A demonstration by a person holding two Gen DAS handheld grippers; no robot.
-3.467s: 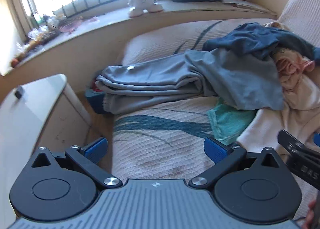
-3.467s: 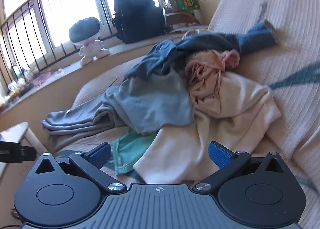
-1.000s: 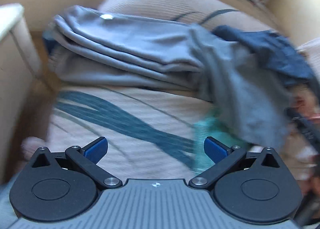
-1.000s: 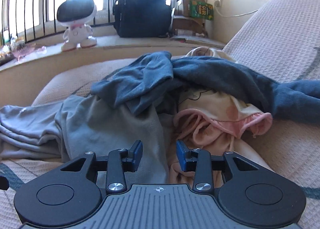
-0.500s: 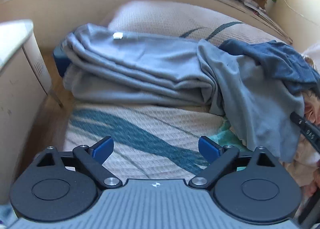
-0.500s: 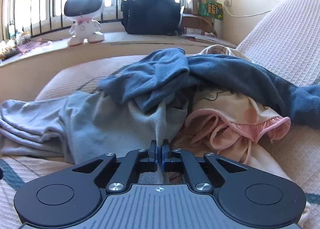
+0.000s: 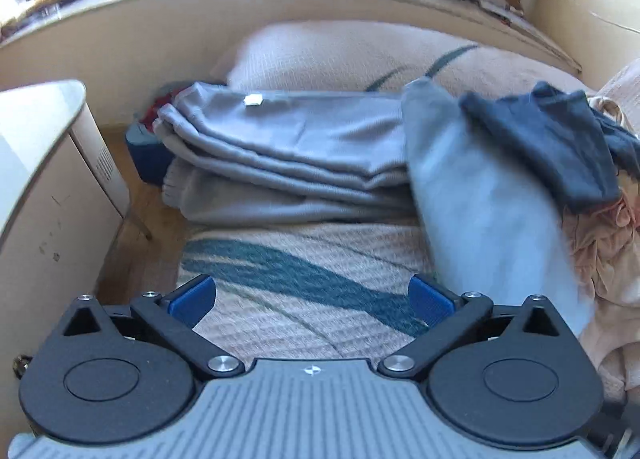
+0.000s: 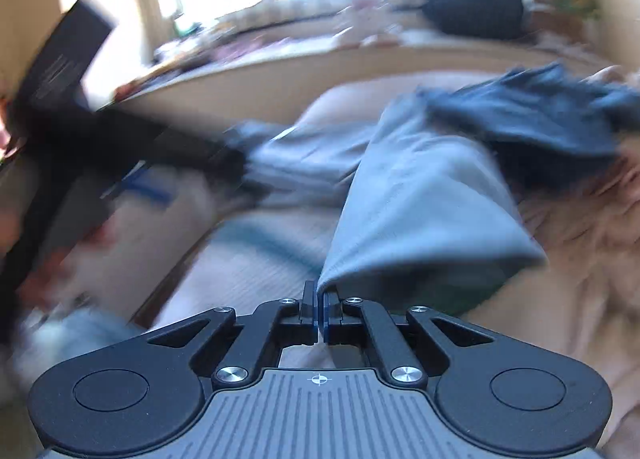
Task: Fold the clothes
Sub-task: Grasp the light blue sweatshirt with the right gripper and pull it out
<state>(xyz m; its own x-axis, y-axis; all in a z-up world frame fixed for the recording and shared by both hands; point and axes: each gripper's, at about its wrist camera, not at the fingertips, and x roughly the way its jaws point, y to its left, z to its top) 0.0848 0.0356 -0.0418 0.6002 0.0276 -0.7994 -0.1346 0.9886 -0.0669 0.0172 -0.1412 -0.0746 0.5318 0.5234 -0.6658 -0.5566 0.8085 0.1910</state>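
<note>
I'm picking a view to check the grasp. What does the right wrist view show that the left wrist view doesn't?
Only the right wrist view shows the right gripper shut on a corner of the grey garment. Only the left wrist view shows the left gripper open above the striped sofa cover, and the white side table. Both show the grey garment and the dark blue garment.

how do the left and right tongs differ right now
The left tongs stand wide open over bare striped sofa cover, holding nothing. The right tongs are shut on the grey garment's corner, pulling it taut. Both share blue pads and black arms.
</note>
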